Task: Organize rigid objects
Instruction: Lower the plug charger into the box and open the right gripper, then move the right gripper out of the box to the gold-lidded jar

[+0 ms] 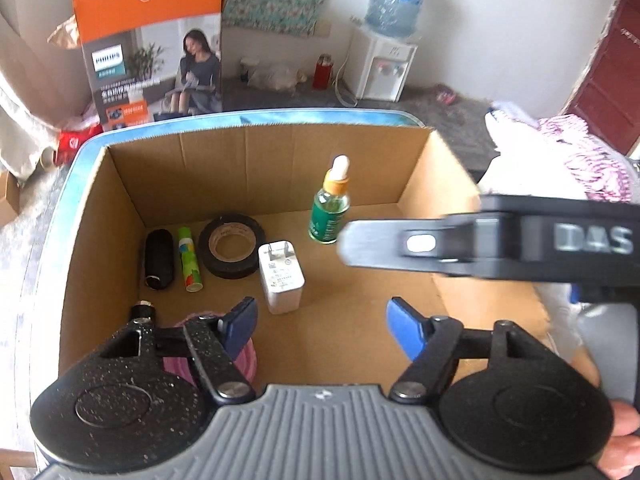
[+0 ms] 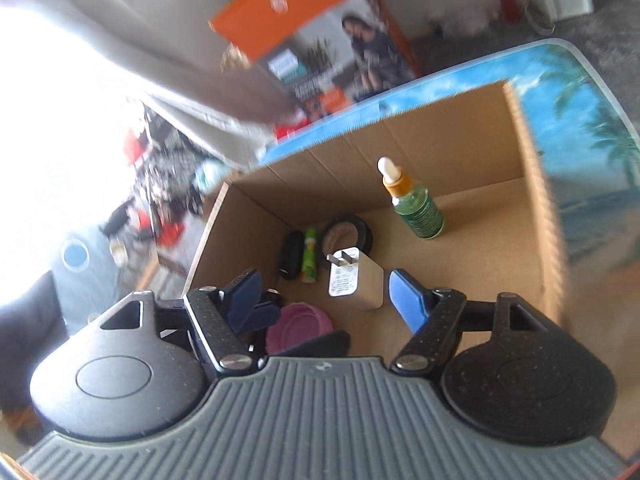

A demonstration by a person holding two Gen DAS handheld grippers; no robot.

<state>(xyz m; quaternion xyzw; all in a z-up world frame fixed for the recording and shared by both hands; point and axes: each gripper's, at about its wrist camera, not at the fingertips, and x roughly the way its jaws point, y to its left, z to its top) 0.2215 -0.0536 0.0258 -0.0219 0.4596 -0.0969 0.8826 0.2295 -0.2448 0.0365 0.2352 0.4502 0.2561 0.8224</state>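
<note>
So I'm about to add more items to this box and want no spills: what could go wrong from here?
The dropper bottle stands upright and alone in the cardboard box, close to the right gripper; a nudge could topple it. The white charger also stands on end just ahead of the open left gripper, so it may tip onto the tape roll.

The left tongs point(image 1: 320, 320) point steeply downward with their blue pads point(image 1: 404, 330) set well apart — nothing sits between them. The right tongs point(image 2: 322, 300) tilt down less sharply, pads point(image 2: 406, 304) likewise spread and empty. In the left wrist view the right tongs point(image 1: 352, 240) cross in from the right, blurred, a fingertip point(image 1: 626, 420) behind them.
</note>
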